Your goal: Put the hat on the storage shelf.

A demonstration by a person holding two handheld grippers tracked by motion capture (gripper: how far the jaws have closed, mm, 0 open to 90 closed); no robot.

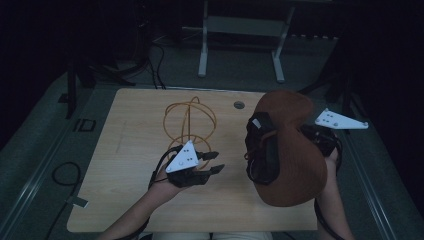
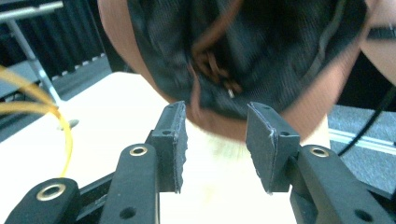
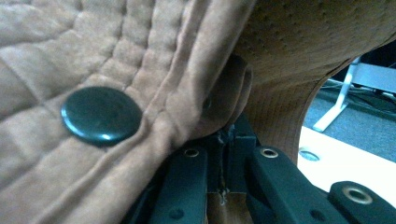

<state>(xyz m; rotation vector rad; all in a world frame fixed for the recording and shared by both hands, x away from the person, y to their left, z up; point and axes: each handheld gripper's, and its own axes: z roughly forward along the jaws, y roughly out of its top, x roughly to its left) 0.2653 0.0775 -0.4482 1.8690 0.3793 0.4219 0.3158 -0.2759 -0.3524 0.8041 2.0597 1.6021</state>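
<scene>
High view: right hand-held gripper (image 1: pixel 320 137) clamps brown hat (image 1: pixel 290 150); left hand-held gripper (image 1: pixel 212 162) gapes.

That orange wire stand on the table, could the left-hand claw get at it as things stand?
Probably yes. The left gripper is open and holds nothing, and the orange wire stand sits just beyond it on the wooden table. The brown hat is off to the other side.

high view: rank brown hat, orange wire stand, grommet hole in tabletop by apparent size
1. Brown hat, largest, though it is held up toward the camera, which inflates it.
2. Orange wire stand, clearly smaller in outline.
3. Grommet hole, smallest by far.
</scene>
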